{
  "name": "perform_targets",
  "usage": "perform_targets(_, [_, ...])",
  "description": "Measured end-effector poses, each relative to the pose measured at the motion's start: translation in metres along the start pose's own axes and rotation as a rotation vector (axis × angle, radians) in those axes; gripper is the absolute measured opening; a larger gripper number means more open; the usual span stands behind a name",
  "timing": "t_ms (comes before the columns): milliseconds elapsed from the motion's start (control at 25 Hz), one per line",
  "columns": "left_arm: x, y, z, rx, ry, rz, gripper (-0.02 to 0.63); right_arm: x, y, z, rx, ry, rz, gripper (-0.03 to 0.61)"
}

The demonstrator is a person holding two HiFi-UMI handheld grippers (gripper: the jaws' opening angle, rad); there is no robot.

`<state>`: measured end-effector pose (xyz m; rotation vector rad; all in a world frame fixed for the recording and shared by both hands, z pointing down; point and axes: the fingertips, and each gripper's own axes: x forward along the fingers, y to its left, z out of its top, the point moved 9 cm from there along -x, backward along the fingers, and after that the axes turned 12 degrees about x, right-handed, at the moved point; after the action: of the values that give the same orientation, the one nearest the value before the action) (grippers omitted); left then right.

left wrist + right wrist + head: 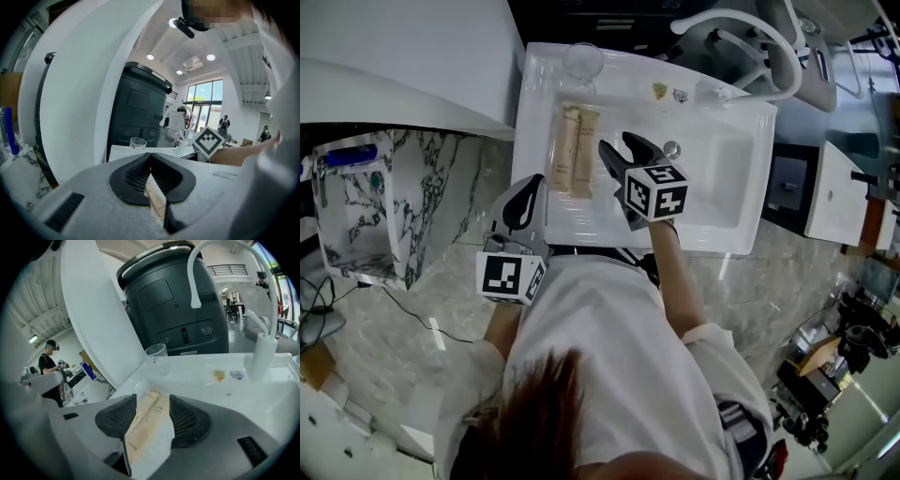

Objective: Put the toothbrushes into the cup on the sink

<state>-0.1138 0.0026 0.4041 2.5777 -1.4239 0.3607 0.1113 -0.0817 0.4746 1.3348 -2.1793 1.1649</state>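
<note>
Right gripper [619, 145] hangs over the left ledge of the sink [712, 234], its jaws spread wide and nothing pinched. Dead ahead and just below them lie the toothbrushes [572, 150], two of them in flat tan paper sleeves, side by side. In the right gripper view the nearer sleeve [150, 427] sits right in the gap. The long axis runs away from the person, straight toward the cup [582, 61], so the spread jaws straddle the sleeve's narrow width, which looks good for a pinch. Left gripper [530, 183] hovers near the sleeves' close end with its ribbed black jaws pressed together at the tips. A sliver of tan shows under them, but nothing looks gripped. Right is the nearer one here. The cup is clear and thin-walled, upright at the back of the glossy white ledge, well apart from the sleeves.
</note>
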Motion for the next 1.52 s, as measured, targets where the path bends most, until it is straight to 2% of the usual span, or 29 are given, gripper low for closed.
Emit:
perform_targets(480, [0.028,0.004,-0.011,-0.01,0.002,-0.047,0.015,0.085,-0.02,-0.019,0.045,0.207,-0.032,0.186])
perform_targets(840, [0.029,0.01,-0.015,-0.022,0.018,-0.069,0.015,0.11,-0.029,-0.028,0.131,0.291,-0.092,0.184])
perform_targets(1080, [0.028,0.014,-0.016,-0.032,0.027,-0.079,0.015,0.114,-0.028,-0.029,0.109,0.329,-0.114,0.173])
perform_targets(1200, [0.027,0.016,-0.017,-0.032,0.034,-0.082,0.015,0.115,-0.027,-0.028,0.091,0.36,-0.097,0.141])
perform_targets(1400, [0.022,0.019,-0.017,-0.035,0.034,-0.075,0.015,0.106,-0.02,-0.021,0.083,0.333,-0.049,0.055])
perform_targets(1520, [0.019,0.019,-0.015,-0.033,0.031,-0.074,0.015,0.095,-0.014,-0.011,0.074,0.266,-0.006,0.044])
